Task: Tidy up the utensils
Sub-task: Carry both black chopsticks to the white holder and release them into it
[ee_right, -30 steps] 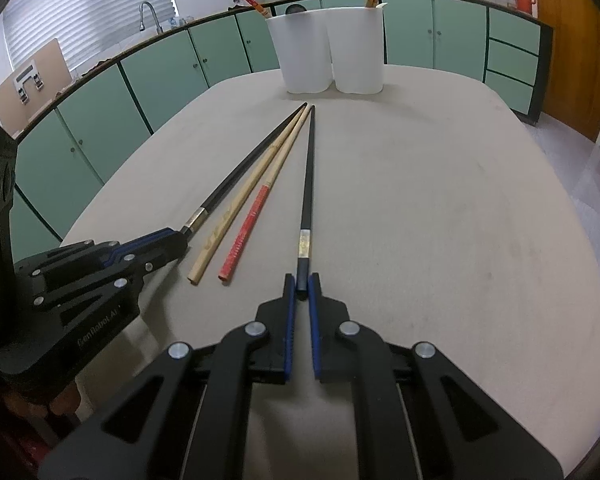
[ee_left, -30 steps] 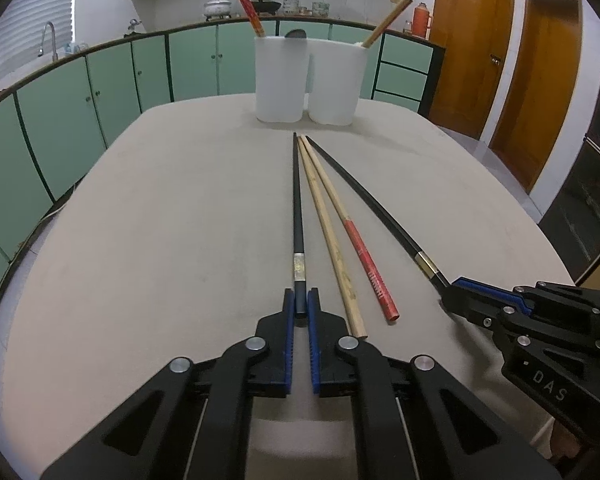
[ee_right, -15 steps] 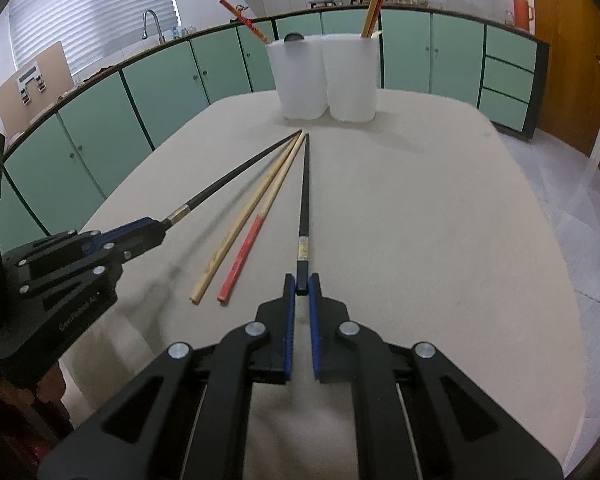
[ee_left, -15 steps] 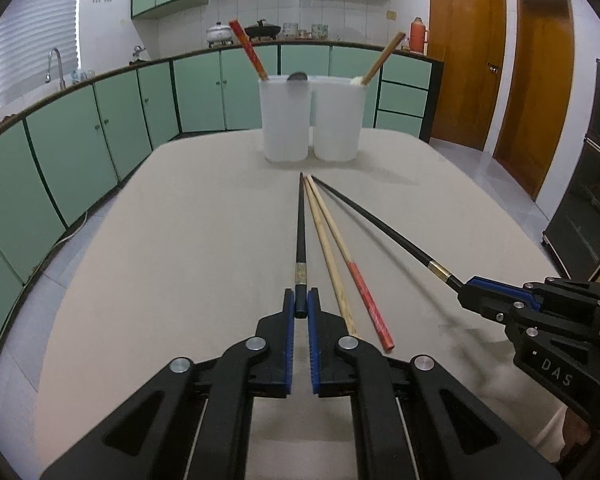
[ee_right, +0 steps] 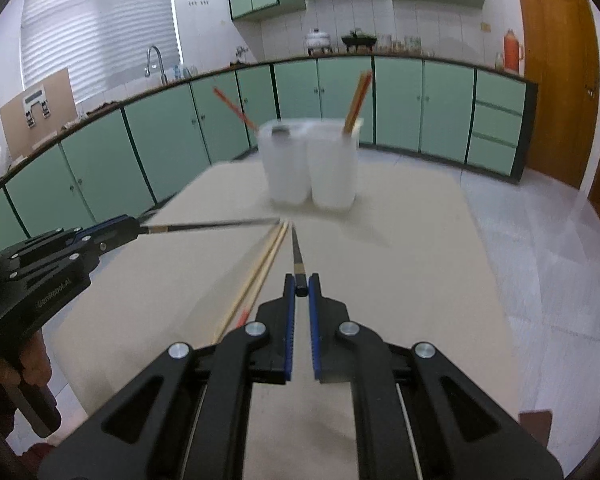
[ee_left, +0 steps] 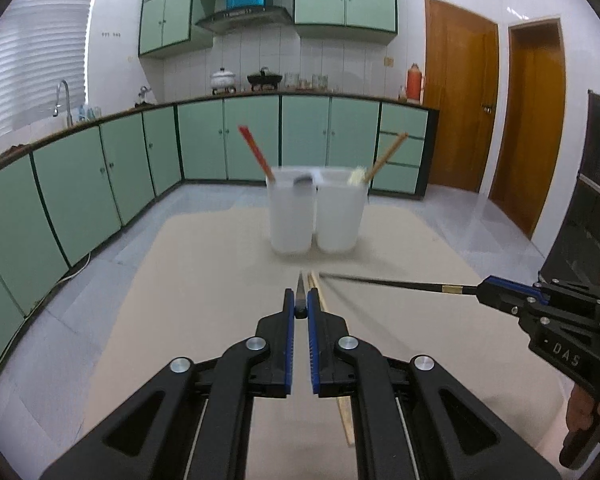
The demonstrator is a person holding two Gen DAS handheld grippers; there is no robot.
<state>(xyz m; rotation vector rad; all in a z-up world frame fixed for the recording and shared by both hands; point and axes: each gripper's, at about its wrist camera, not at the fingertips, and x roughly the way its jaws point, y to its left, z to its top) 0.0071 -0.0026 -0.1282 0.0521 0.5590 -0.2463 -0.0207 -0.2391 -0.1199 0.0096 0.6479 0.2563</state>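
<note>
Now both black chopsticks are off the table [ee_left: 204, 264], where a second ago they lay flat on it beside the loose pair. Taking the twin white holders [ee_left: 314, 210] as the landmark: the left gripper [ee_left: 301, 308] is pinched on the butt end of the left black chopstick [ee_left: 300, 289], whose tip points at the foot of the holders and hangs above the cloth short of them. In the earlier pictures that stick ran along the table right up toward the holders; here it looks strongly foreshortened and raised.

Next to it, the pale wooden chopstick [ee_right: 260, 270] and the red-ended chopstick [ee_right: 242, 317] lie on the table as before, side by side, their far tips toward the holders and their near ends partly hidden behind the fingers of the gripper.

Further right, the right gripper [ee_right: 301, 288] is likewise clamped on the end of the right black chopstick [ee_right: 297, 254], lifted clear of the surface, its tip nearly meeting the other black tip in front of the holders. Earlier it rested on the table.

The holders themselves are unchanged: a red chopstick [ee_left: 256, 154] leans out of the left one, a wooden chopstick [ee_left: 385, 157] out of the right. Both look blurred.
</note>
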